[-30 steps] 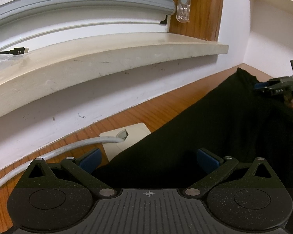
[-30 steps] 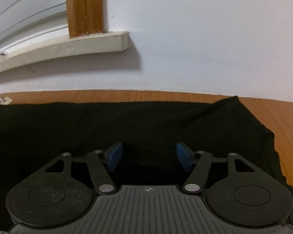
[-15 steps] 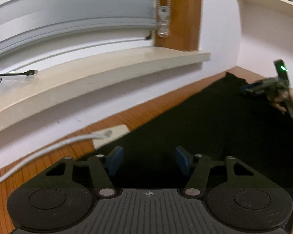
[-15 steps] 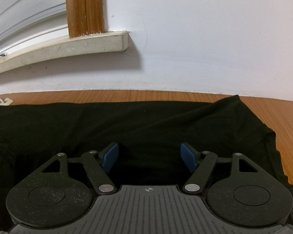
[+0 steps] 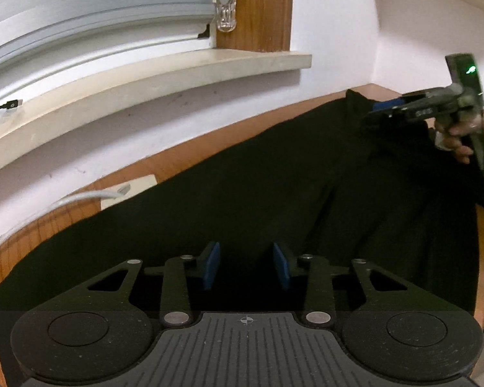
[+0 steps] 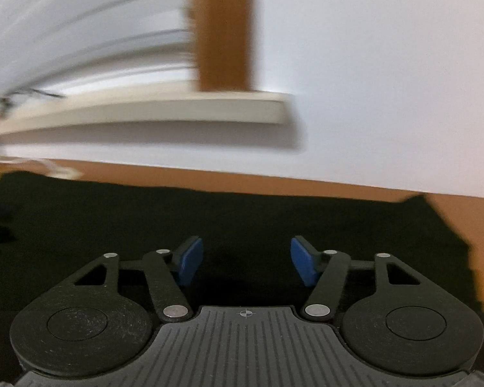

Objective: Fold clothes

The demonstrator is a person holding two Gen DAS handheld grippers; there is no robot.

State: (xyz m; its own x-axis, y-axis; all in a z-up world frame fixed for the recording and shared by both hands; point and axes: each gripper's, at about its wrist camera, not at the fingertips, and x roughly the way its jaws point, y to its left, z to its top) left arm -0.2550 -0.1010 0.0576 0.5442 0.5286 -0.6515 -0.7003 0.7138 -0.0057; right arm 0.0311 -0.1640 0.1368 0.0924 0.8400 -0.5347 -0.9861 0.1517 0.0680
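Two blue pads frame a moderate gap on the left gripper (image 5: 246, 269) in the left wrist view; its jaws stand partly spread with only dark cloth behind them, and whether the pads touch that cloth cannot be told. The black garment (image 5: 274, 193) lies spread over the wooden table (image 5: 184, 158), running from the near edge of the view toward the far right corner by the white wall (image 5: 332, 25). Near the garment's left edge a white cable (image 5: 80, 197) ends at a pale plate (image 5: 129, 192) set in the table, partly covered by cloth. Above runs a stone window sill (image 5: 145, 77), with a wooden window frame (image 5: 258, 6) and a clear blind-cord pull (image 5: 226, 16) hanging before it. At the far right a hand (image 5: 458, 135) holds the right gripper (image 5: 382, 109) over the garment's far corner, a green light on top; from this side its opening cannot be judged. In the right wrist view, blurred by motion, the right gripper (image 6: 247, 259) shows its jaws spread wide, wider than the left, with nothing pinched between the blue pads (image 6: 301, 264). The black garment (image 6: 242, 219) fills the ground below and ahead, its far edge lying along a strip of bare table (image 6: 468, 219) before the white wall (image 6: 387, 80), with the sill (image 6: 177, 109) and frame (image 6: 224, 32) beyond.
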